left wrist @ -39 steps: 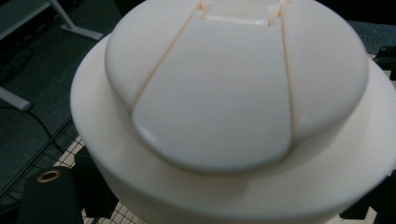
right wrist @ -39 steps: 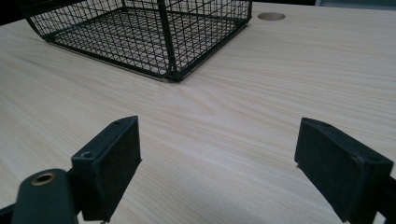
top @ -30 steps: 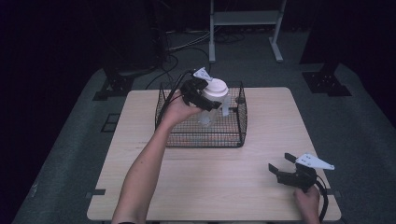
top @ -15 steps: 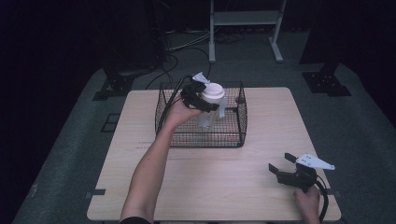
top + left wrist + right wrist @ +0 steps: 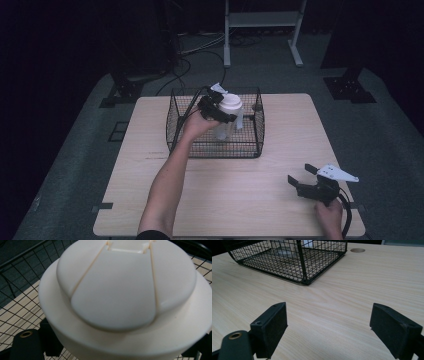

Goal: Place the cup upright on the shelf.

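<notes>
high view: the left gripper [image 5: 220, 111] holds a clear bottle [image 5: 227, 122] with a wide white cap just under that cap, the bottle hanging upright between its jaws over the inside of the black wire basket [image 5: 215, 145]. the jaws are closed tight on the neck. i cannot tell whether the base touches the basket floor. the left forearm reaches forward and up from the near edge of the worktop [image 5: 150, 165], wrist bent so the gripper comes at the bottle from the side. the right gripper [image 5: 300, 182] lies low near the right front corner of the worktop, well apart from the basket, its jaws spread wide with nothing between them, the hand behind it at the edge.

left gripper view: the white cap [image 5: 125, 290] sits right above the jaws, domed, with a flip lid seamed across the top. the basket mesh shows behind it. the bottle looks like light, stiff plastic, smooth and likely a bit slippery on the clear wall; the neck below the cap's flange seems the safest hold, since the flange would stop it sliding down through the jaws.

right gripper view: the two black pads [image 5: 273, 325] stand far apart over bare wood grain, empty. the basket corner lies ahead and to the left of the jaws, with the clear bottle dimly visible through the mesh.
</notes>
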A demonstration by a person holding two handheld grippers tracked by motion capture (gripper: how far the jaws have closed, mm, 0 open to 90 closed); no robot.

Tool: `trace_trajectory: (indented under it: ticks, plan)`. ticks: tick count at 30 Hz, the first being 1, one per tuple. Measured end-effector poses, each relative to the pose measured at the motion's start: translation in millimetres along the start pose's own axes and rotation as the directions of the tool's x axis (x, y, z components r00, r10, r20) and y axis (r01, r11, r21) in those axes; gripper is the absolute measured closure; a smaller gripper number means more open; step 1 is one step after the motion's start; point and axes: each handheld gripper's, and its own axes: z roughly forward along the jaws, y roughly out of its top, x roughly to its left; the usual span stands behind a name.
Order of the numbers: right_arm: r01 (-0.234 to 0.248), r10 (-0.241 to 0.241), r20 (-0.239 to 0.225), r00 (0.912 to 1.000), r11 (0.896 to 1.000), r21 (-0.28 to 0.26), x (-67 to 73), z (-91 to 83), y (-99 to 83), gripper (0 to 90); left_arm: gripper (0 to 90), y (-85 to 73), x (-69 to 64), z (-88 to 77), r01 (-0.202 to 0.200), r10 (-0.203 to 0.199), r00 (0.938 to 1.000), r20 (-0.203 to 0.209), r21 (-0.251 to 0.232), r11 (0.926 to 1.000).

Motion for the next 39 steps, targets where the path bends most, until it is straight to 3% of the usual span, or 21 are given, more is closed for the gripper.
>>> trace_trajectory:
  ticks: [6,10,16,31,39]
  plan:
    - [0.0,0.0,-0.002,1.0,1.0,-0.002,-0.1,-0.3,0.0,13.5,15.2,-7.4,2.4,6.7,0.013,-0.013,0.9998,0.013,-0.012,0.9998]
    - [0.004,-0.004,-0.002,1.0,1.0,-0.001,-0.1,-0.2,-0.1,13.5,15.1,-13.8,6.9,2.6,0.03,-0.029,0.9993,0.022,-0.033,0.999]
    - [0.005,-0.005,-0.001,1.0,1.0,-0.001,-0.2,0.0,-0.1,13.5,15.1,-18.6,8.8,-3.6,0.03,-0.029,0.9994,0.02,-0.02,0.9994]
    - [0.003,-0.003,0.002,1.0,1.0,0.0,-0.4,0.4,0.0,13.5,14.8,-25.1,3.3,-11.7,-0.031,0.03,0.9995,0.013,0.041,0.9987]
    - [0.003,-0.003,0.003,1.0,1.0,-0.002,-1.3,0.3,0.1,13.5,13.4,-29.1,2.7,-12.4,-0.026,0.025,0.9995,0.02,0.039,0.9989]
